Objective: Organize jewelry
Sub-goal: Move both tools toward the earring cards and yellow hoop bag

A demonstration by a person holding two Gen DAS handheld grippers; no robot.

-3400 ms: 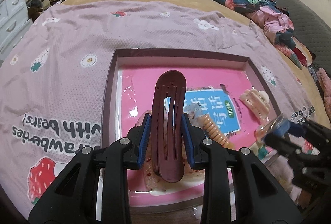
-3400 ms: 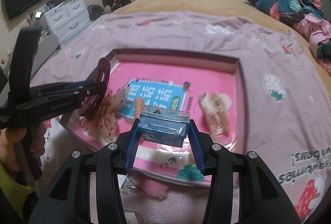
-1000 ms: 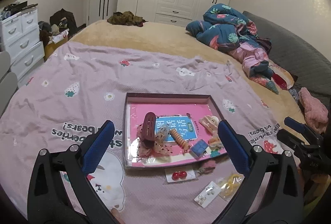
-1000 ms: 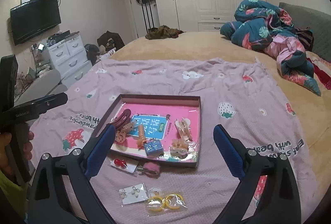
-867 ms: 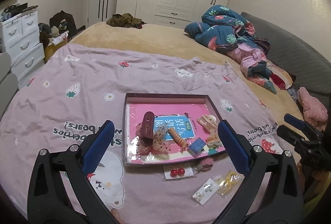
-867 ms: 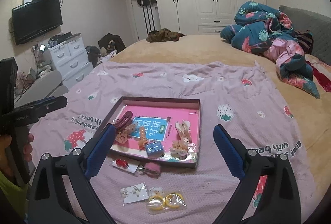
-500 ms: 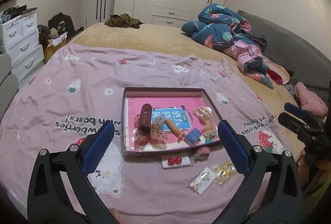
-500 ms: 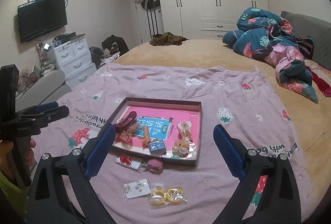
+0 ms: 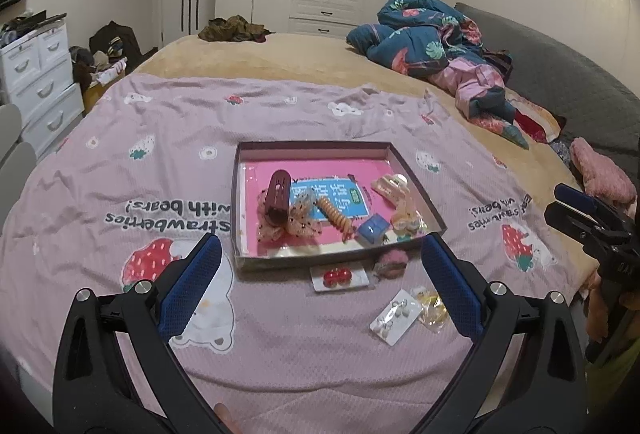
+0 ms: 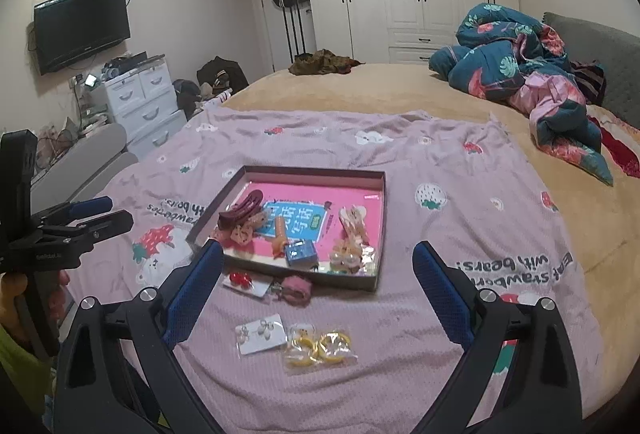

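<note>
Tray [image 9: 416, 189], rectangular, glossy pink-lined

Pink blanket [image 9: 280, 334] is matt cloth with a fine waffle-knit texture; tray [image 9: 236, 201] looks like matt cardboard with a glossy, reflective pink liner. Hair clip [image 9: 278, 198] is smooth dark-red plastic, the bow [image 9: 304, 220] under it sheer dotted mesh, earring card [image 10: 261, 334] white paper, hoop bag [image 10: 320, 348] shiny clear plastic. Left gripper [image 9: 320, 282] and right gripper [image 10: 316, 282] are matt black plastic with textured blue pads [image 9: 192, 286] and metal screws.

The pink blanket [image 9: 120, 161] reads "strawberries with bears!", seen upside down.
</note>
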